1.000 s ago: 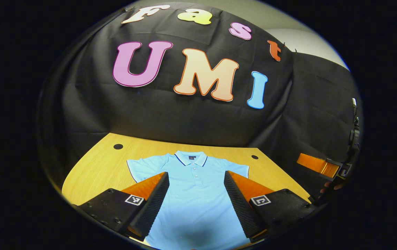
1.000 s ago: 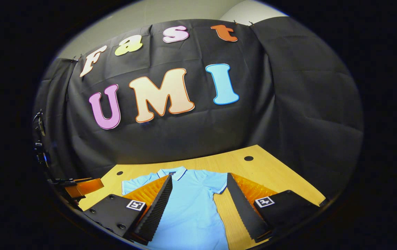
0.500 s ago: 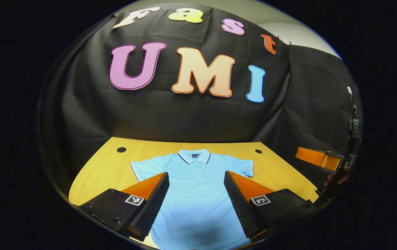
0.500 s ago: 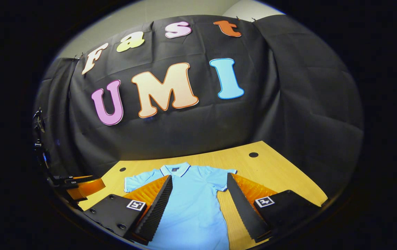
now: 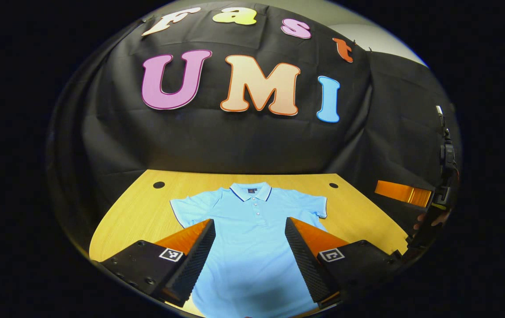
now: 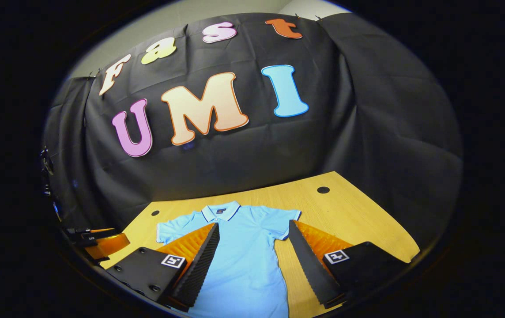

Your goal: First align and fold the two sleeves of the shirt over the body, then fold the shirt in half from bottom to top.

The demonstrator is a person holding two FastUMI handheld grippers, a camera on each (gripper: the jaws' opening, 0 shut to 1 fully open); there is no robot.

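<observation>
Bare table [image 5: 137, 212] around the flat shirt [image 5: 252, 238] (booth wall behind)

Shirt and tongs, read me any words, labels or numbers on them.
Nothing legible to quote.
Shirt: neck tag is too small to read.
Left tongs: square markers are black-and-white patterns, no letters or numbers.
Right tongs: marker squares likewise, no text.

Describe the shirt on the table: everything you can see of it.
The polo shirt is light blue, with a dark-trimmed collar, a short buttoned placket and dark edging on its short sleeves; the fabric looks like a soft knit. It lies flat, face up and unfolded on the wooden table, collar toward the black backdrop, both sleeves spread sideways. Nothing grips it: both open hand-held grippers hover over its lower part.
</observation>
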